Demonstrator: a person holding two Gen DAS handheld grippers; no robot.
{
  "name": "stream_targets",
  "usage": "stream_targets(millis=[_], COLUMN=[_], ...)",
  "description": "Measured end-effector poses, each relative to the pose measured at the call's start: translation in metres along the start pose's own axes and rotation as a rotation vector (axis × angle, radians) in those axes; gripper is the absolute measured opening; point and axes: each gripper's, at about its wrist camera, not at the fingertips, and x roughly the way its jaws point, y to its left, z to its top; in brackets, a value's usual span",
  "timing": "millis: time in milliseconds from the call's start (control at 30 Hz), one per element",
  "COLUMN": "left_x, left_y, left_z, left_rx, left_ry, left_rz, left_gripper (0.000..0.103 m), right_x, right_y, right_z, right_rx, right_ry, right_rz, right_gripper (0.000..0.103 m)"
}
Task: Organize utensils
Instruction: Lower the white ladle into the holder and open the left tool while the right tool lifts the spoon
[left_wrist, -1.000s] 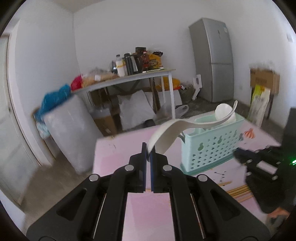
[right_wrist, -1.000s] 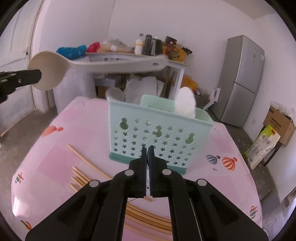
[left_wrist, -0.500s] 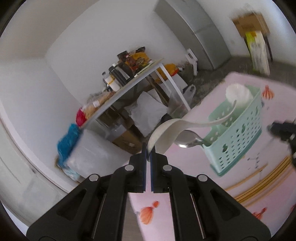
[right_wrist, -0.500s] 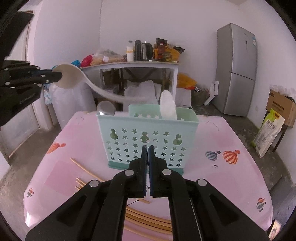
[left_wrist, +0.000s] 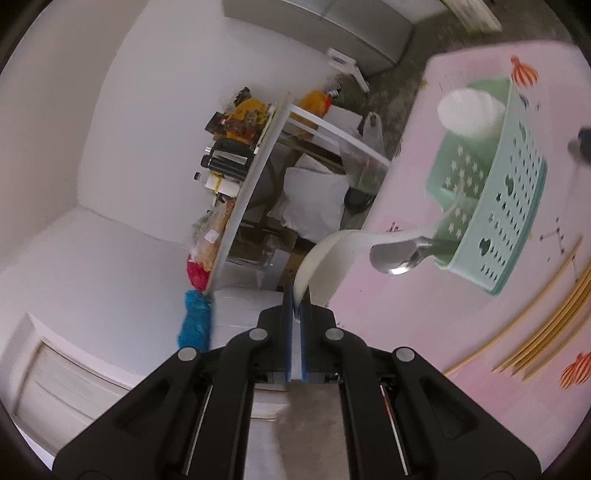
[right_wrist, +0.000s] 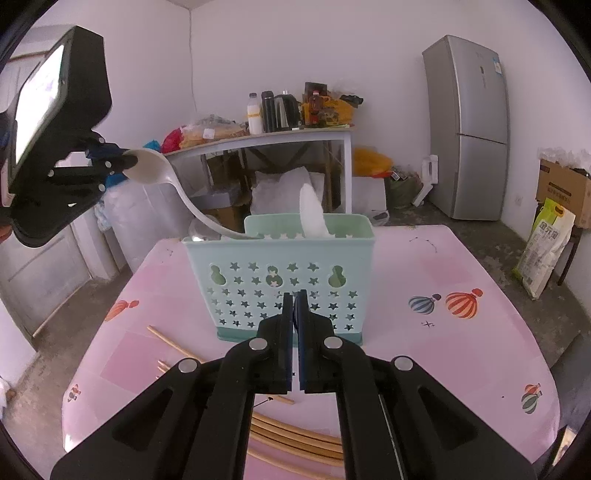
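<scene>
Left wrist view, rolled hard to one side: left hand-held gripper (left_wrist: 294, 314) is clamped on the bowl rim of a white plastic ladle-shaped spoon (left_wrist: 332, 254). The long handle arcs away into the near end of the mint-green perforated plastic utensil basket (left_wrist: 498, 206). Gripping by the bowl looks deliberate, so the handle goes in first. A shiny metal spoon (left_wrist: 395, 254) already sits in that end, bowl sticking out. A flat white plastic scoop head (left_wrist: 469, 110) pokes from the far end. Bamboo chopsticks (left_wrist: 546, 328) lie loose on the pink balloon-print surface (left_wrist: 399, 317) beside the basket, not sorted yet.

Right wrist view: right hand-held gripper (right_wrist: 294, 325) has jaws pressed together, nothing between them, parked low in front of the basket (right_wrist: 280, 280); probably just waiting. Left hand-held gripper (right_wrist: 125, 162) shows far left, high, pinching the white spoon (right_wrist: 155, 170); handle curves down and over the basket's left rim, tip looks inside but can't confirm depth. White scoop (right_wrist: 312, 210) stands upright mid-basket. Chopsticks (right_wrist: 295, 439) lie near, partly under the gripper. Basket stands upright mid-surface (right_wrist: 443, 332).

Writing: the sack (right_wrist: 546, 243) by the right wall has printed characters, too small to read. Silver fridge (right_wrist: 465, 125) shows a small blue label, unreadable.
</scene>
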Motion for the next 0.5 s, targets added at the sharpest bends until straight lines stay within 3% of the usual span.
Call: stream_targets(millis=[233, 333, 500], left_x=[-0.004, 0.001, 0.010], left_y=[0.018, 0.015, -0.002], left_z=[0.008, 0.010, 0.017], left_rx=[0.047, 0.046, 0.130], left_ry=[0.052, 0.079, 0.094], left_rz=[0.084, 0.085, 0.087], left_gripper=[0.001, 0.001, 0.002], right_x=[-0.003, -0.003, -0.005], right_y=[-0.015, -0.019, -0.023], right_z=[0.000, 0.000, 0.000], right_rx=[0.038, 0.047, 0.057], right_ry=[-0.016, -0.018, -0.022], right_rz=[0.026, 0.038, 0.047], right_gripper=[0.002, 0.002, 0.002])
